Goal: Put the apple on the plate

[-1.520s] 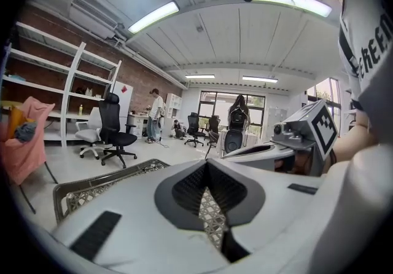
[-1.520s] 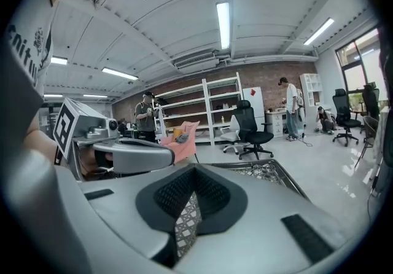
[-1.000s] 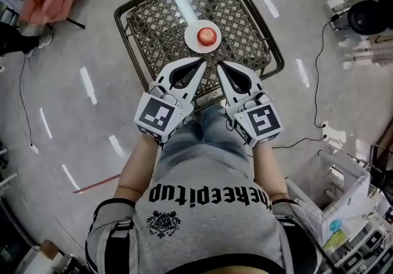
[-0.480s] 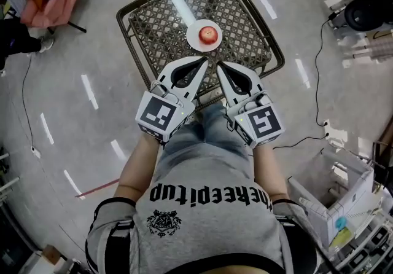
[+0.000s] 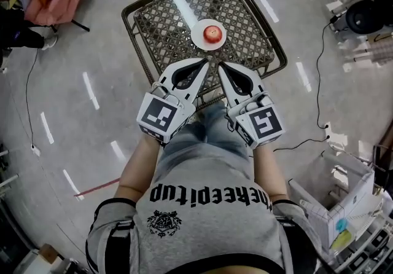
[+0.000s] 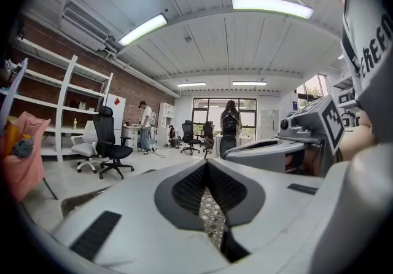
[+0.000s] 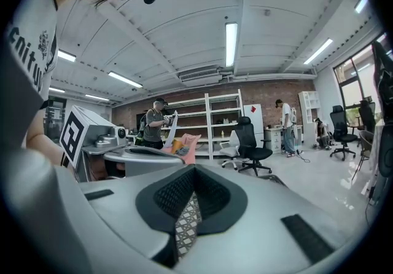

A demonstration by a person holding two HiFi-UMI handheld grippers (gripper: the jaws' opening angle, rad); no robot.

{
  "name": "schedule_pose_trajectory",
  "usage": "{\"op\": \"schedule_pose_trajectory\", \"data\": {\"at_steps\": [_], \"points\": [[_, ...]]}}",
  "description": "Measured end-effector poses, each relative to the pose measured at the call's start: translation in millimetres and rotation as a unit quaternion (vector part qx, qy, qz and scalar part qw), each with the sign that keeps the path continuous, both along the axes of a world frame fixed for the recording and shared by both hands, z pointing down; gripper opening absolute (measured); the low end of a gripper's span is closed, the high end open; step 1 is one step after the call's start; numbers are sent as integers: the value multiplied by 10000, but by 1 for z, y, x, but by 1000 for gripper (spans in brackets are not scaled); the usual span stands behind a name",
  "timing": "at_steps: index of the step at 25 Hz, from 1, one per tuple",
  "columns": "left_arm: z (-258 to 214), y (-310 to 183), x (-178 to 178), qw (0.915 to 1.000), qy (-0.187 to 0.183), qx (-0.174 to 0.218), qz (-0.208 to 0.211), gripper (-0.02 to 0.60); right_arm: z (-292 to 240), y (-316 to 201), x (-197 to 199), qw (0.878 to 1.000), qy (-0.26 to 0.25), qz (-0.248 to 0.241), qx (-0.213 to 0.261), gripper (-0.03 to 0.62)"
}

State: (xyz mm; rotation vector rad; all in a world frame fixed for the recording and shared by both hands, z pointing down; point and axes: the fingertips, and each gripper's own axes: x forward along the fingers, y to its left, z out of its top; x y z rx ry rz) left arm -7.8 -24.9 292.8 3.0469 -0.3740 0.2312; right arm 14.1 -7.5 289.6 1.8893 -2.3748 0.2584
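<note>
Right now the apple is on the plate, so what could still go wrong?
The apple sits loose on a small plate on the lattice table; a bump to the table might roll it off. The left gripper and right gripper, jaws together and empty, hover at the table's near edge pointing toward the plate; a push forward could knock it. A cable trails on the floor to the person's right, a possible trip.

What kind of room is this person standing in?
Most likely an open-plan office or lab workshop. There are black office chairs on a polished floor, white metal shelving against a brick wall, and long strip lights on the ceiling.
</note>
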Motion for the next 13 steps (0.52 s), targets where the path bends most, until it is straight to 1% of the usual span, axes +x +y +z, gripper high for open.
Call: {"op": "schedule_pose_trajectory", "data": {"at_steps": [13], "points": [[-6,13,-7,10000,35,19,42,18,-8,13,-10,10000,76,-15,25,10]]}}
